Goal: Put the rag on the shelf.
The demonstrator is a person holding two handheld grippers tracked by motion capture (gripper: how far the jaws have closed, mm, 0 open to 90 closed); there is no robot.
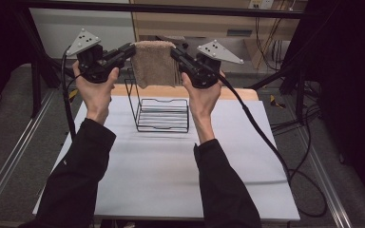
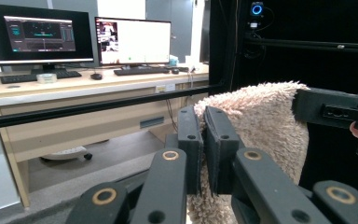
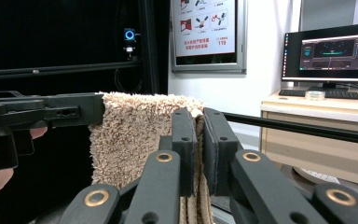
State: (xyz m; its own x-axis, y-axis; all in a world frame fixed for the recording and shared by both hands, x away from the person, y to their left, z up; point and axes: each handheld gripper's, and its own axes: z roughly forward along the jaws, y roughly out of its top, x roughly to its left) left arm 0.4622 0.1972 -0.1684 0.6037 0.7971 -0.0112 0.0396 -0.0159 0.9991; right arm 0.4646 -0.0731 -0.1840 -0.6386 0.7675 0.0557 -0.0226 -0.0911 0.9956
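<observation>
The beige towel [image 1: 153, 63] hung in the upper middle of the high view, held in the air above the wire rack [image 1: 163, 114]. Its top edge ran level from left to right across the frame, and its folded body hung straight down, so the long axis of the held edge lay across the picture. The left gripper [image 1: 131, 51] was pressed together on the towel's left top corner, and the right gripper [image 1: 175, 51] pinched the right top corner; in both gripper views the black jaws stood close with the fluffy cloth squeezed between them. The rack stood on the grey worktop [image 1: 171, 175], near its far edge, in the centre of the frame. In the left gripper view, a wooden desk [image 2: 74, 88] with two monitors [image 2: 84, 37] filled the upper left. Both forearms in black sleeves [image 1: 81, 175] rose from the bottom of the frame, hands raised and turned inward toward each other.
</observation>
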